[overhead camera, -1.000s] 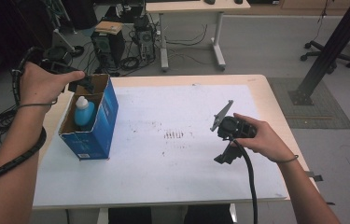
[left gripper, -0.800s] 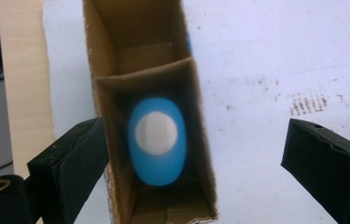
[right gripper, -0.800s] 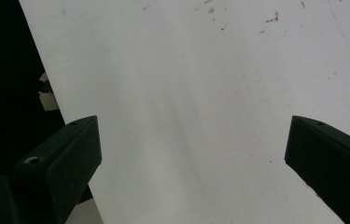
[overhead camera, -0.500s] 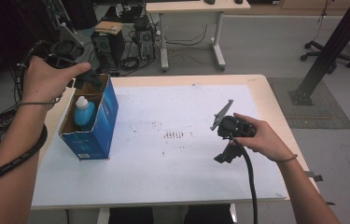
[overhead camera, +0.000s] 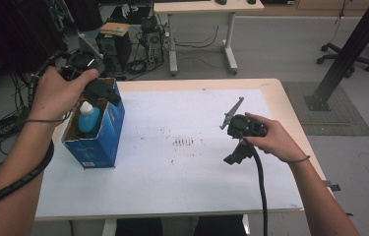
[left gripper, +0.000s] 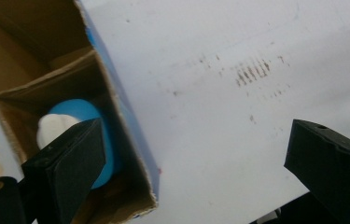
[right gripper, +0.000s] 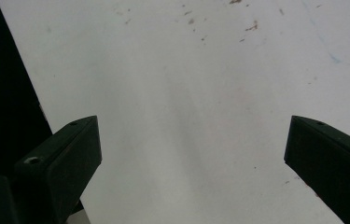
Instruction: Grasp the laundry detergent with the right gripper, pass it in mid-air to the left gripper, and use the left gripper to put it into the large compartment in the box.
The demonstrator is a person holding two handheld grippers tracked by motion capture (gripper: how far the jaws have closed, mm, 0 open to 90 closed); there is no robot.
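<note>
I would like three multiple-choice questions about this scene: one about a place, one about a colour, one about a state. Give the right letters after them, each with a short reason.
1. Where is the bottle?
A. inside the box
B. lying on the white sheet
C. between the jaws of the right gripper

2. What colour is the outside of the box?
A. red
B. blue
C. green

3. How do the jaws of the left gripper stand?
A. shut on the bottle
B. shut on the box wall
C. open, holding nothing

Answers:
1. A: the high view shows the bottle upright within the box walls.
2. B: its side facing the sheet is blue in the high view.
3. C: in the left gripper view the jaws stand wide apart over the box edge and sheet, with nothing pressed between them.
</note>
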